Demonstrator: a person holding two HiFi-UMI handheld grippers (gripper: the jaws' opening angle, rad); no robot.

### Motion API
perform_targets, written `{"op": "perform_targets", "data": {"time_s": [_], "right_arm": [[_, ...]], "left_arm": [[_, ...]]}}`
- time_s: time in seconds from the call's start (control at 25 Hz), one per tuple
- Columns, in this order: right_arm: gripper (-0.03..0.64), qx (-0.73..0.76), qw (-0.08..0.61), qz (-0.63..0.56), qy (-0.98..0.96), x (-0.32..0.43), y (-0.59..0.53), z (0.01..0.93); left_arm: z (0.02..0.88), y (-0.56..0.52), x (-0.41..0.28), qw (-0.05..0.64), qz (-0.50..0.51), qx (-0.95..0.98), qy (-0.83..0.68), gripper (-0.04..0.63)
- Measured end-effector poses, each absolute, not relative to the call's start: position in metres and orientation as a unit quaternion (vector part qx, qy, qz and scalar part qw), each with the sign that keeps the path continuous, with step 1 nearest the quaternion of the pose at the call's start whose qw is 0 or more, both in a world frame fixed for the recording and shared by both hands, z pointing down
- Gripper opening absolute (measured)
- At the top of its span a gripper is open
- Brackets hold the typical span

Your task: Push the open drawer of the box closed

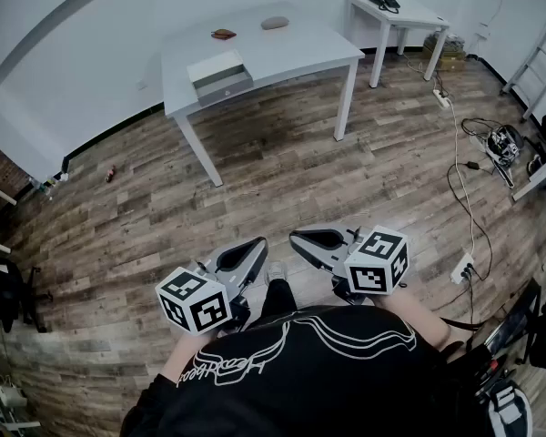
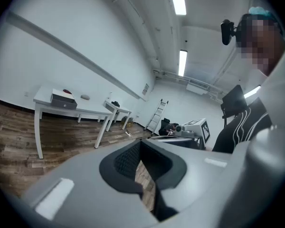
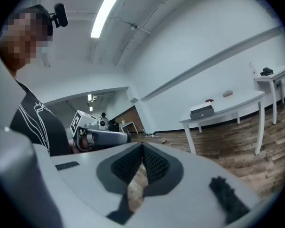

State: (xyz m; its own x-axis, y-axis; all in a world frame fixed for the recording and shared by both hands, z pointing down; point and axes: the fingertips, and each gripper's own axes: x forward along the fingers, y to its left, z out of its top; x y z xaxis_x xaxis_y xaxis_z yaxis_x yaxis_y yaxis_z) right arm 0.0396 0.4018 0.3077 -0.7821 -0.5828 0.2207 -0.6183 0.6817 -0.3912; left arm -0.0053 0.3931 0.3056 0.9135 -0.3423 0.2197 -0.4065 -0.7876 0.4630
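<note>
A white box [image 1: 215,65] with its grey drawer [image 1: 226,85] pulled out toward me sits near the front left edge of a white table [image 1: 291,51], far ahead across the floor. The same box shows small in the left gripper view [image 2: 64,99] and in the right gripper view [image 3: 202,111]. My left gripper [image 1: 259,241] [image 2: 140,141] and right gripper [image 1: 296,236] [image 3: 142,145] hang close to my body over the wooden floor, tips pointing at each other. Both are shut with nothing between the jaws.
On the table lie a reddish object [image 1: 223,34] and a grey oval object [image 1: 275,23]. A second white table [image 1: 409,15] carries a black item. Cables and a power strip [image 1: 442,98] run along the floor at right, near a ladder [image 1: 537,48].
</note>
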Motion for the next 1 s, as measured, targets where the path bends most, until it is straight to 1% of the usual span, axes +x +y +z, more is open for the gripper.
{"op": "perform_targets", "data": {"time_s": [0.28, 0.44, 0.6, 0.76, 1.0], "right_arm": [[0.009, 0.342, 0.031, 0.252, -0.905, 0.037, 0.255, 0.335], [0.009, 0.343, 0.058, 0.257, -0.901, 0.023, 0.169, 0.346], [0.009, 0.345, 0.08, 0.24, -0.904, 0.016, 0.093, 0.343], [0.009, 0.36, 0.082, 0.226, -0.902, 0.02, 0.045, 0.343], [0.009, 0.367, 0.079, 0.223, -0.9, 0.025, 0.006, 0.351]], "left_arm": [[0.333, 0.243, -0.02, 0.281, 0.061, 0.934, -0.212, 0.006], [0.344, 0.157, -0.036, 0.297, 0.054, 0.927, -0.221, 0.006], [0.347, 0.083, -0.044, 0.29, 0.062, 0.928, -0.225, 0.006], [0.346, 0.037, -0.045, 0.277, 0.069, 0.932, -0.223, 0.006], [0.348, -0.008, -0.039, 0.273, 0.073, 0.932, -0.227, 0.006]]}}
